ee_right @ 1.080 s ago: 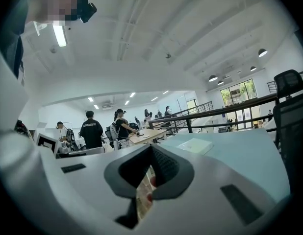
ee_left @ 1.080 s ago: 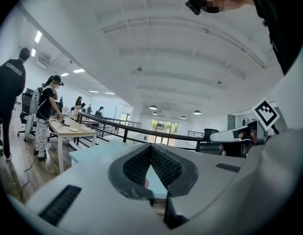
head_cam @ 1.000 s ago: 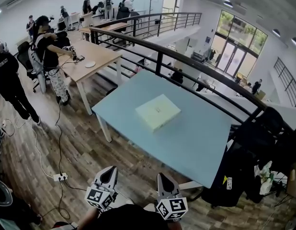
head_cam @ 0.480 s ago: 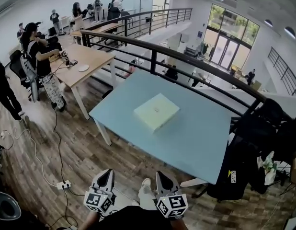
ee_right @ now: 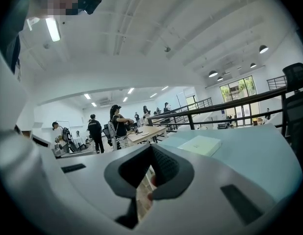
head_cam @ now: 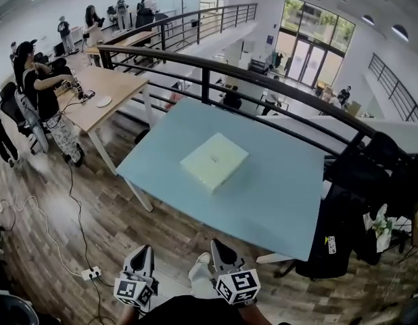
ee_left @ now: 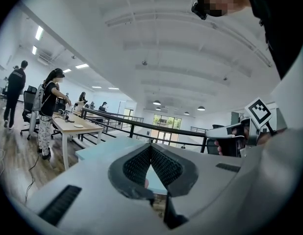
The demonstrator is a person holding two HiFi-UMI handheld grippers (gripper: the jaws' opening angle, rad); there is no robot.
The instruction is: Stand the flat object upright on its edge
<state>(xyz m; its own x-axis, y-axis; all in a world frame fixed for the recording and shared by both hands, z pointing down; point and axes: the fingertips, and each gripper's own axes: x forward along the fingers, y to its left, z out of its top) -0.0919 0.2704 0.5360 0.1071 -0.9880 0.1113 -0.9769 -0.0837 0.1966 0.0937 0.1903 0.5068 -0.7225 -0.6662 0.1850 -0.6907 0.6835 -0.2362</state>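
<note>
While the box [head_cam: 214,161] is lying flat on its broad face near the middle of the pale blue surface [head_cam: 290,208], both tongs are hovering well short of it, off the near edge and above the wood floor [head_cam: 94,215]. The left tongs [head_cam: 144,250] and the right tongs [head_cam: 216,245] are sitting side by side, tips pointing toward the box. Each pair is pressing together with nothing between. The box is lying ahead, well apart from the tips.
</note>
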